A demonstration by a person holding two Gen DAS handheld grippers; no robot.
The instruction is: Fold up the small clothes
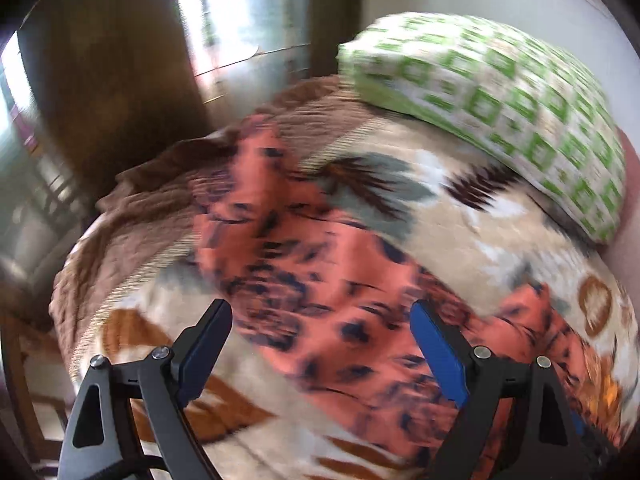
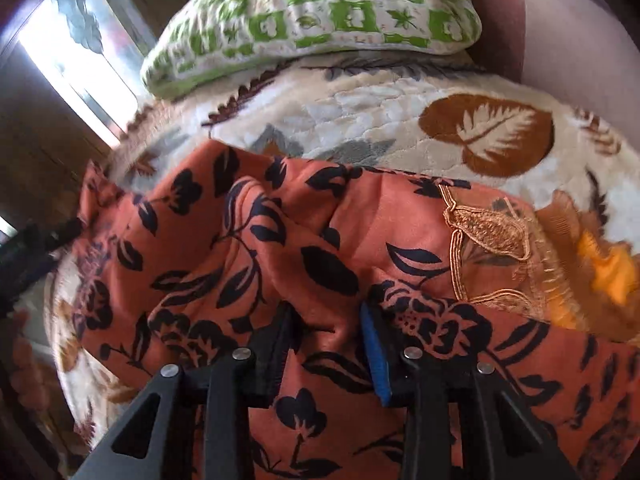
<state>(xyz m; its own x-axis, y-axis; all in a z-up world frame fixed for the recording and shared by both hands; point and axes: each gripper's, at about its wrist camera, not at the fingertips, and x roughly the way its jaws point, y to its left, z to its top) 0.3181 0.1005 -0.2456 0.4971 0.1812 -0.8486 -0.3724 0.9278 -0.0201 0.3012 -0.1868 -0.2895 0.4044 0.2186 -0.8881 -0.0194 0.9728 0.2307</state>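
Note:
An orange garment with a dark floral print [image 1: 320,272] lies crumpled on a beige blanket with a leaf pattern [image 1: 480,216]. My left gripper [image 1: 322,316] is open above the garment, its fingers wide apart and empty. In the right wrist view the same garment [image 2: 280,240] fills the foreground, with gold embroidery [image 2: 488,236] at its right. My right gripper [image 2: 326,320] has its fingers partly closed with a fold of the garment between them. The left view is blurred.
A green and white checked pillow [image 1: 500,92] [image 2: 312,20] lies at the far side of the blanket. A bright window [image 2: 80,60] and dark wooden furniture [image 1: 112,100] stand at the left. The bed's left edge [image 1: 68,300] drops off.

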